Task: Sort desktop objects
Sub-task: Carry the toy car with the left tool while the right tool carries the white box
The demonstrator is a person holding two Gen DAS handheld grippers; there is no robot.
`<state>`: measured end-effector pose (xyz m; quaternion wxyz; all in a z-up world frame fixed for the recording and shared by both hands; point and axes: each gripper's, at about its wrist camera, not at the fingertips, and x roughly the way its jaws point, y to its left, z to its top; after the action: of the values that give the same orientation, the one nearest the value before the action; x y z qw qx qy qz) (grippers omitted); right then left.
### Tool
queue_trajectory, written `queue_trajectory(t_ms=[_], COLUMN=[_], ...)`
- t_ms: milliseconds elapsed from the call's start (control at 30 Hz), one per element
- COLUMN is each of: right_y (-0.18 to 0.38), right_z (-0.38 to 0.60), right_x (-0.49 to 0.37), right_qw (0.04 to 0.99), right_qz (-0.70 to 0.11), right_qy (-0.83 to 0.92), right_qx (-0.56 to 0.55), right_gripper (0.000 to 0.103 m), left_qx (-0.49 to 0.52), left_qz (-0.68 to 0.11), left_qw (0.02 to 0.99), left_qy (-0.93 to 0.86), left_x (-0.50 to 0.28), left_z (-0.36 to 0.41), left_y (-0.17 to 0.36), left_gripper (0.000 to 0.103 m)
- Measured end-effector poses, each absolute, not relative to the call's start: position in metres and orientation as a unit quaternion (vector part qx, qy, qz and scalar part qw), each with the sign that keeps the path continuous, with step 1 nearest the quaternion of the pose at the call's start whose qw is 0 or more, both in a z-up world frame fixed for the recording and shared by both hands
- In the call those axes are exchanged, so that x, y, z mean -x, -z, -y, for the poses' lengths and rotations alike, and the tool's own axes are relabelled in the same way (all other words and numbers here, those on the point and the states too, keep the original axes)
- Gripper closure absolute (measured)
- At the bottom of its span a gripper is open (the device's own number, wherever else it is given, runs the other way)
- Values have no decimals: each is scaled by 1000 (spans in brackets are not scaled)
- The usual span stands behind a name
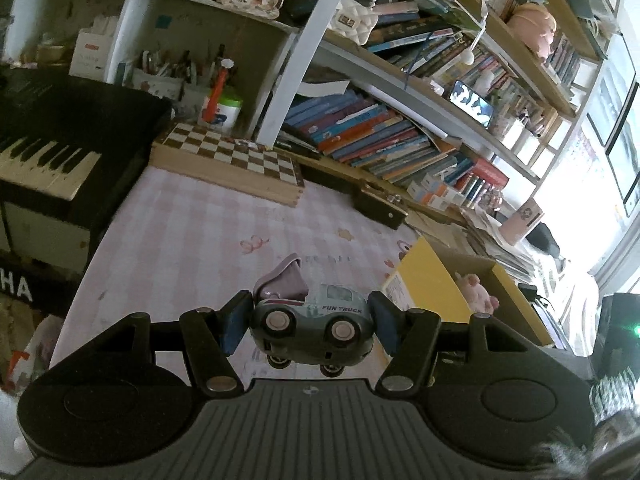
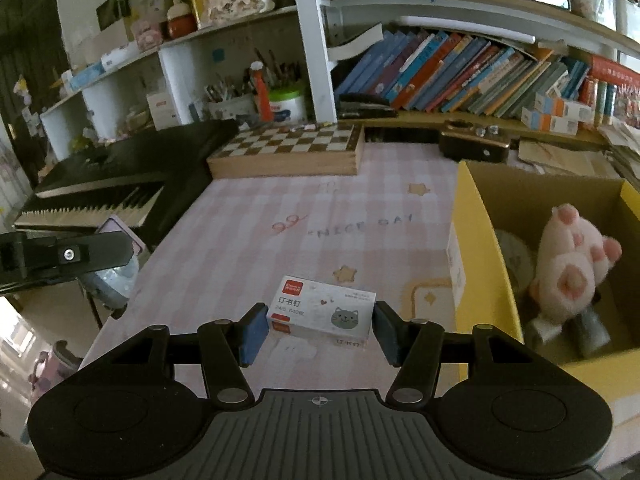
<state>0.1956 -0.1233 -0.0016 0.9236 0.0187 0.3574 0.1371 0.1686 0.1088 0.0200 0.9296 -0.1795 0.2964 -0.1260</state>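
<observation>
My left gripper [image 1: 310, 320] is shut on a small grey-blue toy truck [image 1: 312, 326] marked FUN TRUCK, with a mauve tipper, held on its side above the pink checked desk mat [image 1: 192, 232]. It also shows at the left of the right wrist view [image 2: 108, 276]. My right gripper [image 2: 320, 330] has its blue pads on both ends of a white staple box [image 2: 324, 312] with a cat drawing, which rests on the mat. A yellow cardboard box [image 2: 476, 264] to the right holds a pink plush pig [image 2: 572, 264]; it also shows in the left wrist view [image 1: 424, 276].
A wooden chessboard box [image 2: 288, 152] lies at the back of the mat. A black keyboard piano [image 2: 120, 184] is on the left. A dark case [image 2: 474, 146] sits at the back right. Shelves of books [image 2: 460, 76] and pen pots [image 2: 280, 100] stand behind.
</observation>
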Motion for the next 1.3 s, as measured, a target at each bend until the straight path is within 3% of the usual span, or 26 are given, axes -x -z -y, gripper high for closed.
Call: queue_trajectory(t_ms=[733,1300], right_y=[16,33], right_z=[114,161], right_x=[-83,-25], right_qw=[914,904], right_qz=[-388,-417], right_qy=[-112,-13], right_qx=[-31,-95], right_gripper=[46,46], left_qx=[175,121], left_qz=[-333,-390], left_qw=[909,864], left_qy=[179,296], left_x=[-72,-68], left_z=[-113,-50], left_y=[-2,14], left_gripper=[43,43])
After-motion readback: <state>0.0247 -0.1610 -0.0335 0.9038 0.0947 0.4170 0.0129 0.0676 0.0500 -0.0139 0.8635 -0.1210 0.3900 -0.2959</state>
